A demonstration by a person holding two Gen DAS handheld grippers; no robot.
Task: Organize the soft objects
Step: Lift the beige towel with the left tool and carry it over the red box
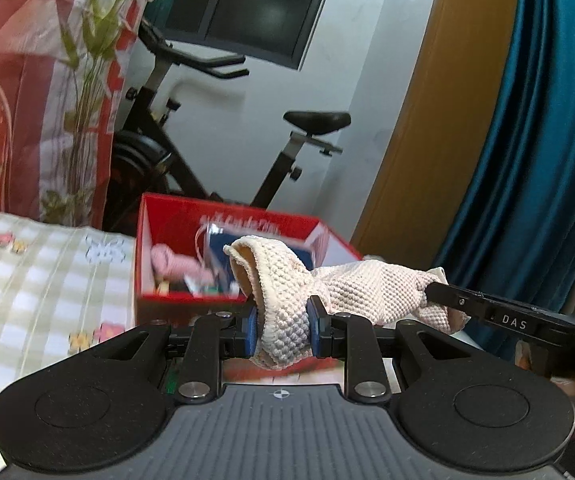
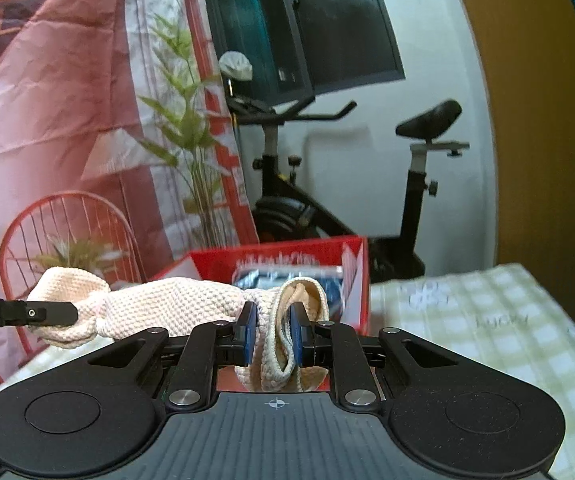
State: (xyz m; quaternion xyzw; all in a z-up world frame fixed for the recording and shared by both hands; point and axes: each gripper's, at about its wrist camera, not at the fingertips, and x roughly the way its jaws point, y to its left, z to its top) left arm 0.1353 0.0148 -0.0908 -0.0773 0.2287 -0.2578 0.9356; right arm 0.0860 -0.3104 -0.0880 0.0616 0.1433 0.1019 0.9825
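A cream knitted cloth [image 1: 367,288] hangs stretched in the air between my two grippers. In the left wrist view my left gripper [image 1: 283,322] is shut on one bunched end, its blue pads pressing the knit. The right gripper [image 1: 435,292] comes in from the right and pinches the other end. In the right wrist view my right gripper [image 2: 273,328] is shut on a folded end of the cloth [image 2: 175,304], and the left gripper [image 2: 73,312] clamps the far end at the left. Behind the cloth stands an open red box [image 1: 167,216] with a pink soft item [image 1: 171,264] and a blue-and-white item [image 1: 219,248] inside.
The red box [image 2: 215,258] sits on a table under a green-and-white checked cloth [image 1: 47,280]. A black exercise bike [image 1: 207,152] stands behind it by the white wall. A red wire chair [image 2: 67,232] and a plant [image 2: 191,140] are at the left, a blue curtain [image 1: 527,160] at the right.
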